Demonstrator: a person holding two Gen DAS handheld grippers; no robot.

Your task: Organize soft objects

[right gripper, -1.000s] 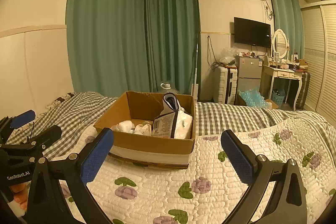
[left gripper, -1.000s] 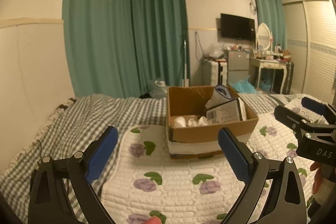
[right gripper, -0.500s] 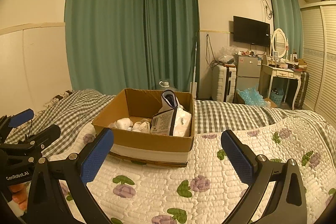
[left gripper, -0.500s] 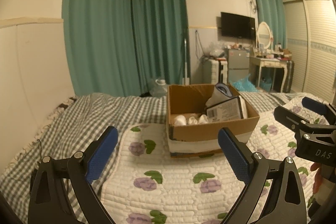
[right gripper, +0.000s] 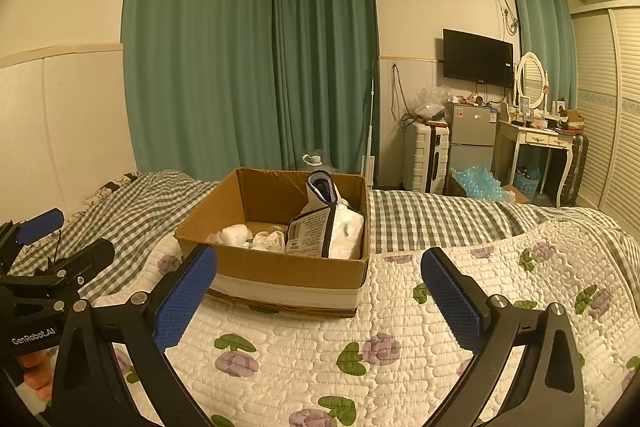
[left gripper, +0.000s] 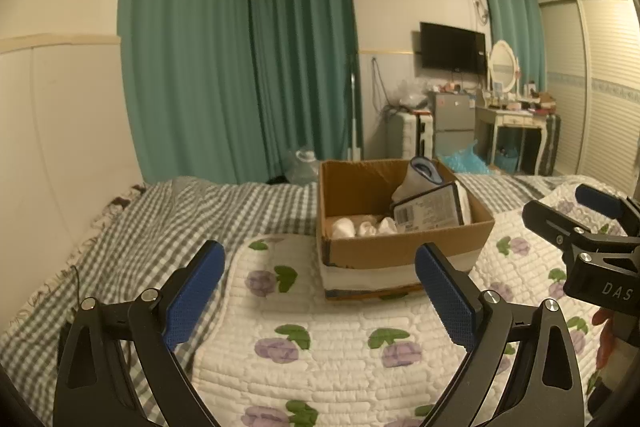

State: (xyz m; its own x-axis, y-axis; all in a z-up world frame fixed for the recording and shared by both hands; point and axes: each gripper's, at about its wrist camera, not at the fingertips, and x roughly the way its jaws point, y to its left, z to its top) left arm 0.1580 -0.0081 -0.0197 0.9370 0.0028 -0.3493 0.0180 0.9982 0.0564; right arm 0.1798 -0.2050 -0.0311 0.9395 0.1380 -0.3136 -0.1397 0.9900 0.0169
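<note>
A brown cardboard box (left gripper: 404,249) stands on the floral quilt; it also shows in the right wrist view (right gripper: 292,267). Inside lie small white soft bundles (left gripper: 362,227) (right gripper: 248,237) and a white plastic-wrapped pack with a printed label (left gripper: 430,211) (right gripper: 324,231) that leans upright at the box's right side. My left gripper (left gripper: 318,285) is open and empty, held above the quilt short of the box. My right gripper (right gripper: 320,289) is open and empty, also short of the box. Each gripper shows at the edge of the other's view.
The bed carries a white quilt with purple flowers (right gripper: 360,351) over a grey checked sheet (left gripper: 160,227). Green curtains (right gripper: 260,67), a white suitcase (right gripper: 424,155), a small fridge (right gripper: 472,139) and a dressing table (right gripper: 536,143) stand beyond the bed's far side.
Both views have risen and tilted slightly; the box sits a little lower and further off in frame. Both grippers stay open and empty.
</note>
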